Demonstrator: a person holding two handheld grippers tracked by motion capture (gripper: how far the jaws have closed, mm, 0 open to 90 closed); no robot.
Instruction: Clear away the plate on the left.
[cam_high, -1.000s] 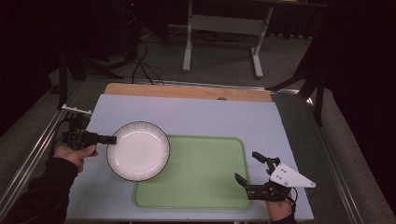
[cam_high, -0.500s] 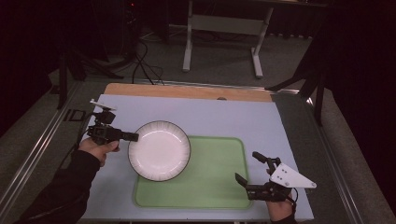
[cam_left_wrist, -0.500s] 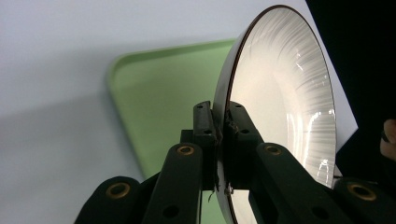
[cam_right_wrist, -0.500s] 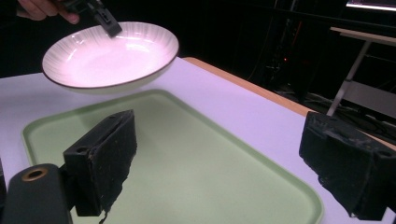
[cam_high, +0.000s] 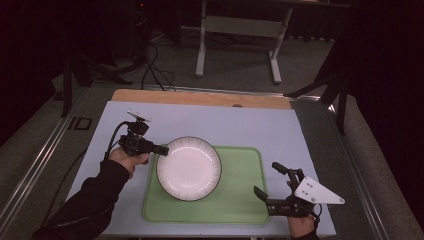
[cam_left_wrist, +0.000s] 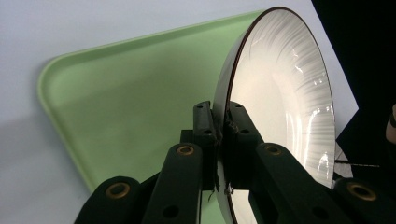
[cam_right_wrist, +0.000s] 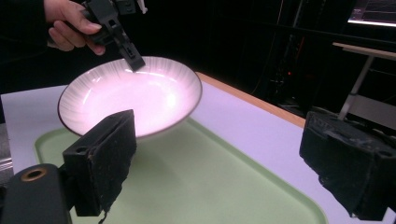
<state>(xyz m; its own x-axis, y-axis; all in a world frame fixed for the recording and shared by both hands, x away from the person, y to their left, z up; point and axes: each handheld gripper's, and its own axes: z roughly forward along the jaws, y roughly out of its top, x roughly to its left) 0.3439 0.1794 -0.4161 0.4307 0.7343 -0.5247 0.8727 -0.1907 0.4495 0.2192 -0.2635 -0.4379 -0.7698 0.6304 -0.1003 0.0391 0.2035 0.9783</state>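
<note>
A white plate with a dark rim hangs over the left half of the green tray. My left gripper is shut on the plate's left rim; in the left gripper view the jaws pinch the rim and the plate stands edge-on above the tray. My right gripper rests open at the tray's front right corner, holding nothing. In the right gripper view its gripper stands wide apart, with the lifted plate and the left gripper beyond it.
The tray lies on a pale blue mat with a wooden strip along the far edge. Metal rails flank the table. A white stand and cables are on the floor behind.
The left gripper has carried the plate to the right, from the mat beside the tray to above the tray's left half. The right gripper has kept still.
</note>
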